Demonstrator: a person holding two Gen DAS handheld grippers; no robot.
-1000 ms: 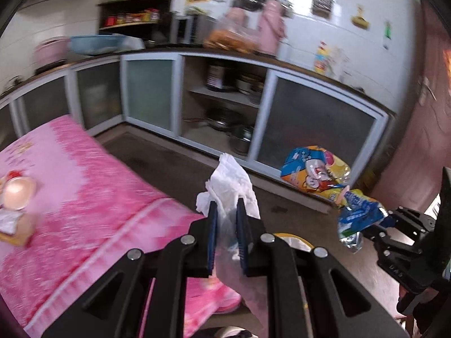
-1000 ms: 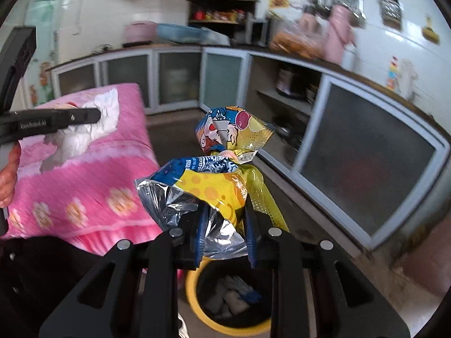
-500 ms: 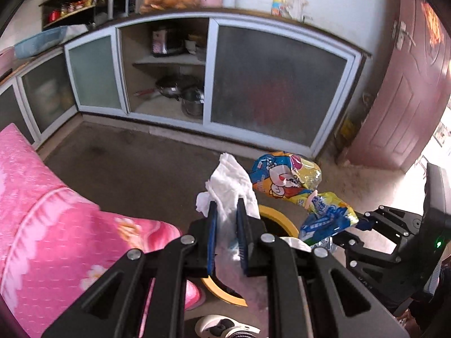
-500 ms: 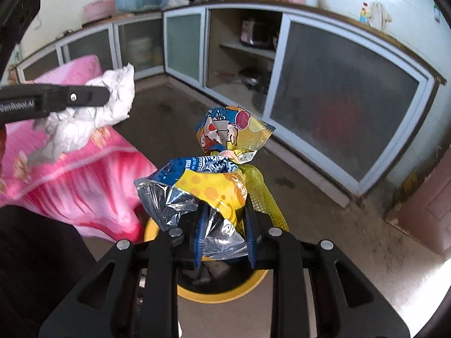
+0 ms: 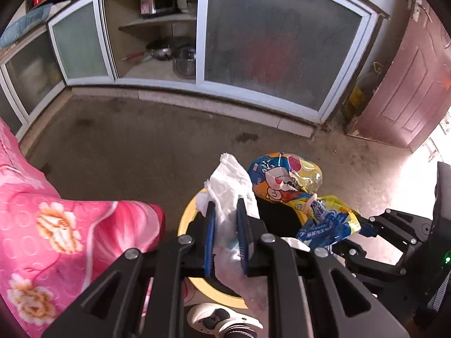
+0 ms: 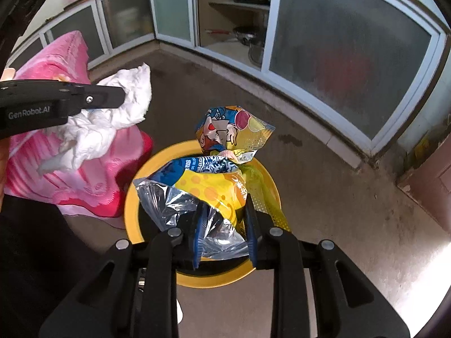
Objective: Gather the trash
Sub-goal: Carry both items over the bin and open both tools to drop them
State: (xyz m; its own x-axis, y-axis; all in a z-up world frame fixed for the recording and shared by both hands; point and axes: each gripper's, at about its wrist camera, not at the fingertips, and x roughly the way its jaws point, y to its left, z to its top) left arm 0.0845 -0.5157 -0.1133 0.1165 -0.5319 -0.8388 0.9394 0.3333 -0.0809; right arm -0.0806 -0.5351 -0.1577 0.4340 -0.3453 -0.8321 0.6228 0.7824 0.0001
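My left gripper (image 5: 225, 211) is shut on a crumpled white tissue (image 5: 229, 186), held above the near-left rim of a yellow-rimmed trash bin (image 5: 186, 214). The tissue also shows in the right wrist view (image 6: 112, 124). My right gripper (image 6: 224, 211) holds a bundle of colourful snack wrappers (image 6: 222, 163) right over the bin's yellow rim (image 6: 131, 197); its jaws stand a little wider than before, still touching the foil. The wrappers show in the left wrist view (image 5: 293, 191) over the bin's dark opening.
A table with a pink floral cloth (image 5: 42, 225) stands left of the bin. Low kitchen cabinets with frosted sliding doors (image 5: 276, 48) line the far wall, with pots on an open shelf (image 5: 169, 53). A brown door (image 5: 411, 84) is at right. A white shoe (image 5: 220, 321) is near the bin.
Both grippers have moved down and forward over the yellow bin, the cameras tilting toward the floor. The right gripper's jaws have parted slightly around the wrappers. The left still clamps the tissue.
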